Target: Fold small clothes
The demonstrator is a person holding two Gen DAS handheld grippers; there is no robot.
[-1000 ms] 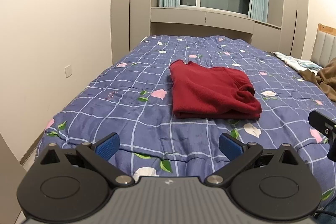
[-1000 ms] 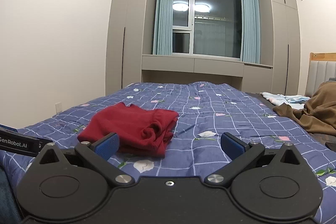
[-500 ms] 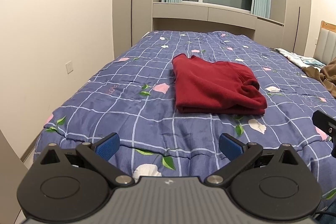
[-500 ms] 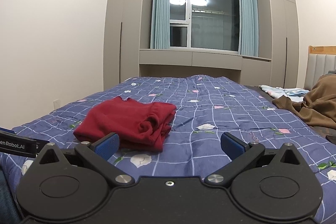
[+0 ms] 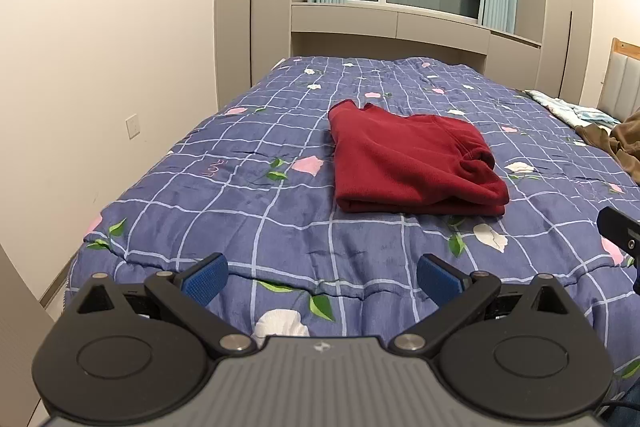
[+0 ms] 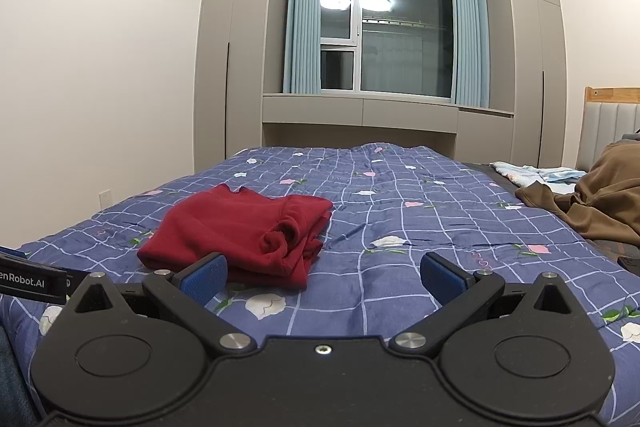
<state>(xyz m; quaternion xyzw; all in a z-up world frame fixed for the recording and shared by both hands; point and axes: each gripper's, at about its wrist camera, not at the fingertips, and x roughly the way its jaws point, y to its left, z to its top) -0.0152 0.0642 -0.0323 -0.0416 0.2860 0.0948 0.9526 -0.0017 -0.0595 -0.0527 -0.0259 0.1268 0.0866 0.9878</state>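
Note:
A dark red garment lies folded into a rough rectangle on the blue checked floral quilt. It also shows in the right wrist view, left of centre. My left gripper is open and empty, held back over the quilt's near edge, well short of the garment. My right gripper is open and empty, to the right of the garment and apart from it. Its body shows at the right edge of the left wrist view.
A brown garment and a light blue patterned cloth lie at the bed's right side by the headboard. A cream wall runs along the bed's left. Grey wardrobes and a window ledge stand beyond the bed.
Both grippers have drawn back and lifted slightly; the red garment sits lower and a bit larger in both views. The garment itself has not moved. Both grippers stay open.

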